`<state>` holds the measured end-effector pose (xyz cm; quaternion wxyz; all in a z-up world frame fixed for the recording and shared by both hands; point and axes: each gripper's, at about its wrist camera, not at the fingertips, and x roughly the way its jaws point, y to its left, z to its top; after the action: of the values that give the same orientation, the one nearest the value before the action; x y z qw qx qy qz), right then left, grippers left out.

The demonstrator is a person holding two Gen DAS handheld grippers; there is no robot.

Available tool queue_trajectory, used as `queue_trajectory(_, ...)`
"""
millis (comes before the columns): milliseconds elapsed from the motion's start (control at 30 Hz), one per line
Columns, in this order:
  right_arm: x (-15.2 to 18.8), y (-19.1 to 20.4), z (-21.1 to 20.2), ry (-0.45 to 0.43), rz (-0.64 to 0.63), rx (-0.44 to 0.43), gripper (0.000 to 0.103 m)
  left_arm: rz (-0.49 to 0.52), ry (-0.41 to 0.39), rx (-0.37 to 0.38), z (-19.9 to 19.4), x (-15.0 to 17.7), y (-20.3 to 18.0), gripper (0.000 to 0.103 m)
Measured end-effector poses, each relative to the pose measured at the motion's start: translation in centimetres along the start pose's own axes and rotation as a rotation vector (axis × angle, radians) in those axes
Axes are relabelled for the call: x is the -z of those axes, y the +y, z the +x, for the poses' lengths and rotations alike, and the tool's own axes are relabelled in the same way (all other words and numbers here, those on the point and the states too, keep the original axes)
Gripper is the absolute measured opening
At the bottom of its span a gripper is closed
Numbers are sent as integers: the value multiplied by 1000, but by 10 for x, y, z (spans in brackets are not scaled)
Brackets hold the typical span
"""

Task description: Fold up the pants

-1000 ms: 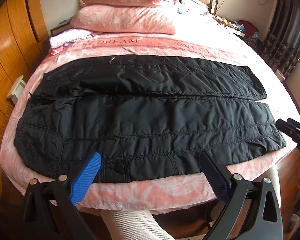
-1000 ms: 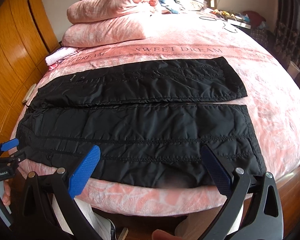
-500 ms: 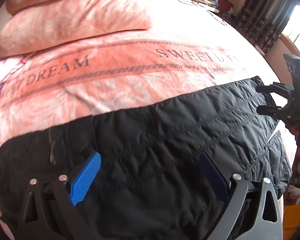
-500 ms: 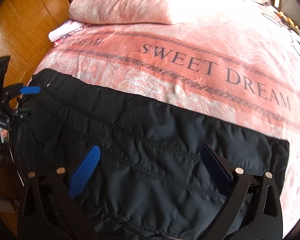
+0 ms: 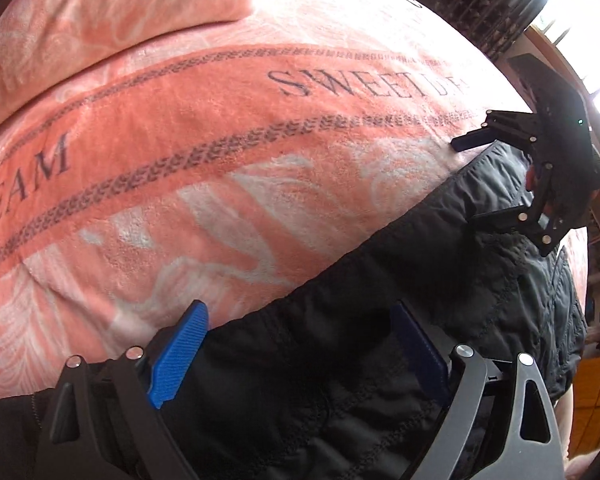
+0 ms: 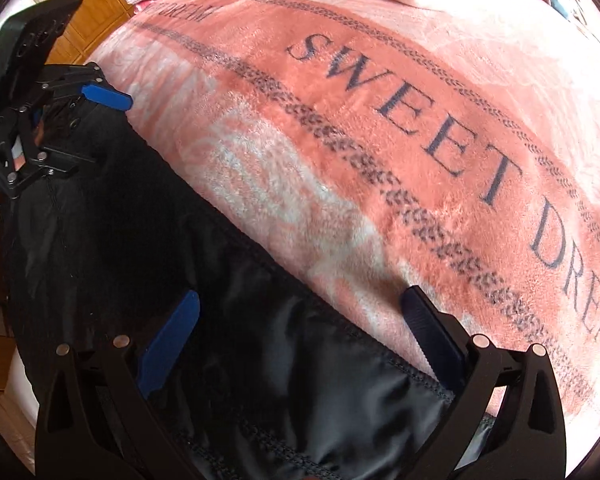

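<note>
- Pants (image 5: 380,360): black, quilted with stitched seams, lying flat on the pink "SWEET DREAM" blanket (image 5: 220,160). Their far edge runs right under both of your tongs, and the dark cloth spreads below and between them.
- Blanket: it fills everything beyond your fingertips, with a pink pillow (image 5: 100,20) further off past the left tongs.
- Since a second ago: both pant legs lay in full view well ahead of you. Now both tongs point steeply down at the far hem, and only that edge shows.
- Left gripper (image 5: 300,356): its jaws are spread wide and closing. They straddle the pants' far edge, with the left blue pad at the blanket line and the right pad over the cloth. No pinch yet.
- Right gripper (image 6: 304,344): it is spread wide too, with its left pad over the black fabric and its right pad on the blanket side of the hem. It grips nothing.
</note>
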<state>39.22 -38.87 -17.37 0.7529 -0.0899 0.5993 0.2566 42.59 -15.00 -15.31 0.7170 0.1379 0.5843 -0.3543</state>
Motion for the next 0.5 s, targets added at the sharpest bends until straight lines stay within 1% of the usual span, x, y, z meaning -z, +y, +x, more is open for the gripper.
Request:
queue_trajectory(33, 5, 0, -2, -7, -3, 7, 101, 13, -3, -7, 2, 1, -1, 92)
queue_trajectory(100, 12, 9, -2, -3, -60, 64, 101, 22, -18, -7, 1, 2, -2, 92)
queue_trajectory(133, 12, 12, -1, -1, -68, 85, 101, 19, -23, -4, -1, 3, -1, 92)
queue_trajectory(200, 16, 15, -5, -15, -63, 92, 89, 19, -25, -10, -3, 2, -1, 92)
queue_trajectory(233, 20, 17, -10, -26, -80, 87, 64, 30, -22, -16, -5, 2, -2, 92)
queue_trajectory(267, 22, 22, -15, -37, -94, 85, 34, 45, -18, -21, -6, 1, -4, 92)
queue_trajectory(300, 22, 25, -19, -42, -104, 94, 18, 61, -18, -27, -8, 0, -5, 92)
queue_trajectory(333, 25, 29, -22, -39, -113, 99, 5, 73, -20, -32, -10, 0, -6, 92)
queue_trajectory(367, 28, 34, -27, -44, -130, 103, 4, 84, -24, -33, -11, -2, -8, 92)
queue_trajectory(433, 34, 48, -37, -88, -172, 163, 4, 102, -44, -26, -13, -8, -11, 93)
queue_trajectory(467, 36, 54, -44, -115, -188, 181, 4, 110, -54, -16, -14, -12, -13, 93)
queue_trajectory(500, 39, 53, -54, -145, -187, 184, 4, 118, -56, 15, -14, -16, -14, 93)
